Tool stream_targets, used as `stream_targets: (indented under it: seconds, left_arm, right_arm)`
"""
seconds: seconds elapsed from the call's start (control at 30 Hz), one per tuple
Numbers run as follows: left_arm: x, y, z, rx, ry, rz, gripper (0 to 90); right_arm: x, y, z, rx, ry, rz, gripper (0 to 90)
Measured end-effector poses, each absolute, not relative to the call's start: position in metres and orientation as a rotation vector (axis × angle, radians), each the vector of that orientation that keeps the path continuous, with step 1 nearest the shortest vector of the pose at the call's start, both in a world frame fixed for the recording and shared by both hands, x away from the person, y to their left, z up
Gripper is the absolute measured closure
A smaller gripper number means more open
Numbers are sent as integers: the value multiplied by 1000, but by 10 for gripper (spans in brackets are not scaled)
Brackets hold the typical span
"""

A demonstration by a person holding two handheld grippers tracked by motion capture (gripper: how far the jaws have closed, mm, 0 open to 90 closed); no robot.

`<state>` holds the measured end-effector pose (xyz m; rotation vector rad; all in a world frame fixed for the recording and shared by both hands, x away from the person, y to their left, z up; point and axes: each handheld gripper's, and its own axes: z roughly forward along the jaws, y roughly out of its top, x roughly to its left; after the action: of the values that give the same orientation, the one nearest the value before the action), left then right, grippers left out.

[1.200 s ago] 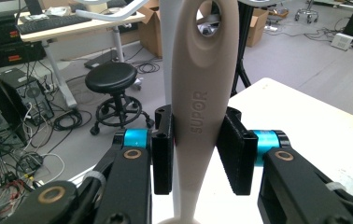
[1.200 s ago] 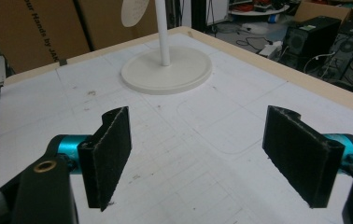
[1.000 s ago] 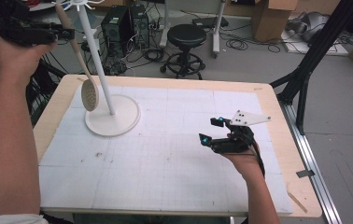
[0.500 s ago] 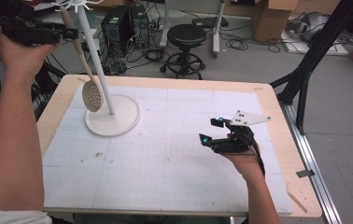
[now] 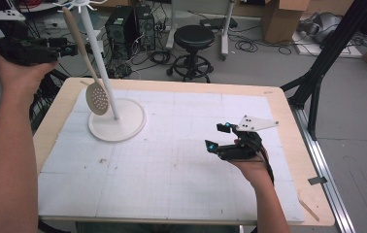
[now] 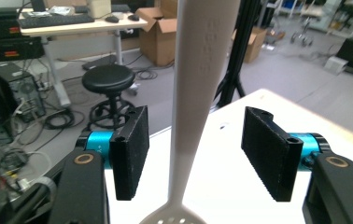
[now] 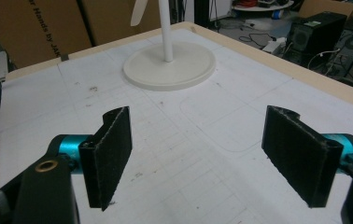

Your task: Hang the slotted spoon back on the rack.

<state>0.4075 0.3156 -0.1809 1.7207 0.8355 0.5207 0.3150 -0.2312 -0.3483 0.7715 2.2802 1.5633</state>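
A white slotted spoon (image 5: 97, 98) hangs head down from the top hooks of a white stand (image 5: 117, 121) at the table's back left. My left gripper (image 5: 72, 48) is up by the spoon's handle. In the left gripper view the handle (image 6: 198, 93) rises between the two pads with a gap on each side. The left gripper (image 6: 195, 154) has just been opening and is open now. My right gripper (image 5: 216, 136) rests low over the mat at the right, open with nothing between its pads. The right gripper (image 7: 207, 158) faces the stand's base (image 7: 169, 65).
A white gridded mat (image 5: 172, 170) covers the wood-edged table (image 5: 288, 141). Behind the table stand a black stool (image 5: 194, 39) and computer towers (image 5: 123, 24). Black tripod legs (image 5: 317, 73) stand off the right edge.
The left gripper's jaws have come apart off the spoon's handle and the left hand has sunk a little. The spoon stays hanging on the stand. The right hand has kept still.
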Motion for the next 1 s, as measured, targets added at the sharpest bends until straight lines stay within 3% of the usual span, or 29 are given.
stream_targets:
  seconds: [0.4,1.0]
  left_arm:
    - [387,308,-193,1790,806,555,352]
    - [351,286,-229,1783,647,473,210]
  right_arm:
    - [314,-230,-347,766,2268,1588,237]
    - [314,-230,-348,775,2273,1590,237]
